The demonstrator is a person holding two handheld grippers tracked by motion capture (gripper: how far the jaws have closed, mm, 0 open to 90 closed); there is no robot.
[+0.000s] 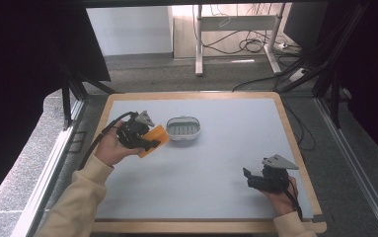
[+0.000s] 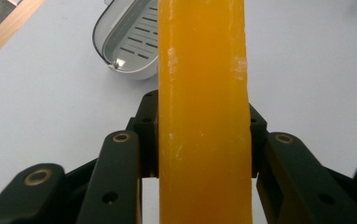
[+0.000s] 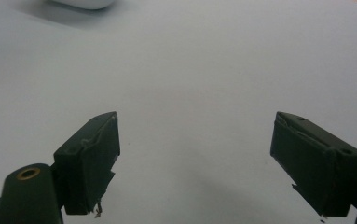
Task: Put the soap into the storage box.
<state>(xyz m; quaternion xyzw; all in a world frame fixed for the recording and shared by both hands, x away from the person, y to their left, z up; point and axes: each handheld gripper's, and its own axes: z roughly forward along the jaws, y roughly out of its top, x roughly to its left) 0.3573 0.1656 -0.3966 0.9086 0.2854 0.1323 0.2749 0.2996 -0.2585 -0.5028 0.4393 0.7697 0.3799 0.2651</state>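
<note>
Grey matting covers the wood-edged tabletop [image 1: 216, 163], beyond which a concrete floor, a desk frame and loose cables are seen at the far side. At the left of the tabletop, an orange bar [image 1: 153, 140] is held clamped between the jaws of the left tool [image 1: 149, 143], itself gripped in a person's left hand [image 1: 111, 148] with a cream sleeve [image 1: 78, 202] behind it. In the left gripper view the orange bar [image 2: 203, 116] is shown standing between the black jaws, pressed from both sides. Just to the right of the bar, a white oval dish [image 1: 183, 128] with a slotted insert is set on the matting; whether bar and dish are touching cannot be told. At the near right, well apart from both, the right tool [image 1: 248, 177] is held low over the matting by the right hand [image 1: 281, 197]. Its jaws are seen spread wide in the right gripper view, with bare matting between them.
</note>
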